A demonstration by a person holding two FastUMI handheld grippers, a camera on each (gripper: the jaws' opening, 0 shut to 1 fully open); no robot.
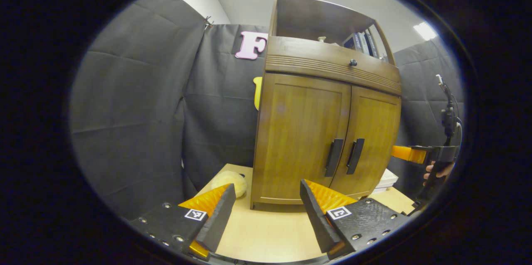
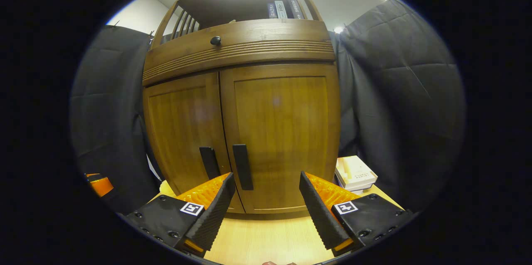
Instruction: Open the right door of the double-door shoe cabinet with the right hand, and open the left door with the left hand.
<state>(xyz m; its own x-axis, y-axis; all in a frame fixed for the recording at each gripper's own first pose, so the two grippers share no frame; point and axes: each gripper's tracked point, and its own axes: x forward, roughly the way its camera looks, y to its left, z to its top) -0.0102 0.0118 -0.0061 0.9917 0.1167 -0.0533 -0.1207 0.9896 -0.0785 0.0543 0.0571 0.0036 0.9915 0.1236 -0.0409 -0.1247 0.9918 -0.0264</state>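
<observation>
Facing the shut shoe cabinet (image 2: 245, 103) — left gripper (image 1: 266, 211) and right gripper (image 2: 264, 207) both wide open, empty.

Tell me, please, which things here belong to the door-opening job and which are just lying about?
Job:
- right door and its handle
- left door and its handle
- right gripper, fingers open
- left gripper, fingers open

Lying about:
- books on the top shelf
- white box
- fluffy ball

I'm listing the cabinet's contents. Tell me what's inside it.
In the open top shelf, a few books stand at the right. Both doors, left and right, are closed, so whatever is behind them is hidden.
</observation>
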